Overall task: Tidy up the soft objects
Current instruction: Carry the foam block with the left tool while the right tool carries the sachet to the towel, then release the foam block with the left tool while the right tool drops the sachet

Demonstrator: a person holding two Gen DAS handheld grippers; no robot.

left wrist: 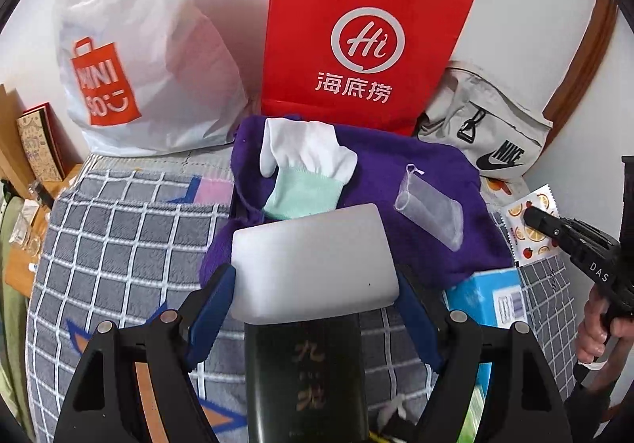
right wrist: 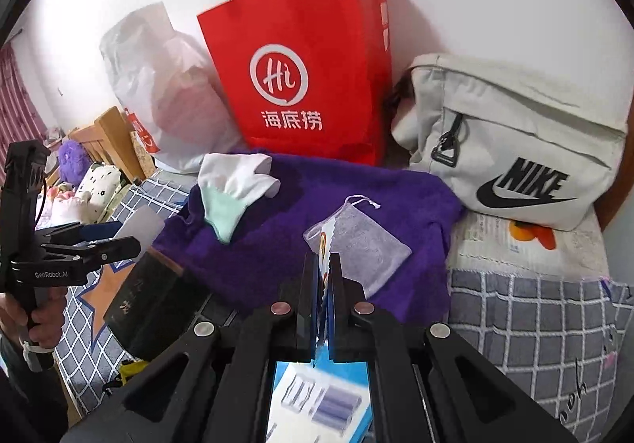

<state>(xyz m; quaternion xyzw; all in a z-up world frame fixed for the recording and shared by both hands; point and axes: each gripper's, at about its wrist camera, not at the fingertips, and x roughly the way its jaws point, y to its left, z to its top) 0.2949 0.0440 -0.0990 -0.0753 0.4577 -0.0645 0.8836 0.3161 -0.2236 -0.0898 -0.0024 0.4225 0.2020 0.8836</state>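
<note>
A bed covered by a grey checked blanket [left wrist: 119, 229] fills the scene, seen from two gripper cameras. In the left wrist view, at ten o'clock, a white plastic shopping bag [left wrist: 150, 46] leans on the wall; at twelve o'clock stands a red paper bag [left wrist: 356, 27]. Below these, at centre, lies a purple towel [left wrist: 396, 181] with a white and mint glove [left wrist: 305, 173] on its upper left part and a small translucent drawstring pouch [left wrist: 432, 213] to the glove's right. The left gripper [left wrist: 315, 276], at six o'clock, has its blue fingers spread wide and pressed against both sides of a box with a white lid and dark body [left wrist: 313, 264]. At two o'clock sits a grey Nike bag [left wrist: 495, 142]. At three o'clock the right gripper [left wrist: 533, 215] reaches in, held by a hand [left wrist: 594, 328]; its jaws are closed on a white packet printed with orange slices [left wrist: 531, 233]. A light blue carton [left wrist: 487, 296] lies just below the towel.
</note>
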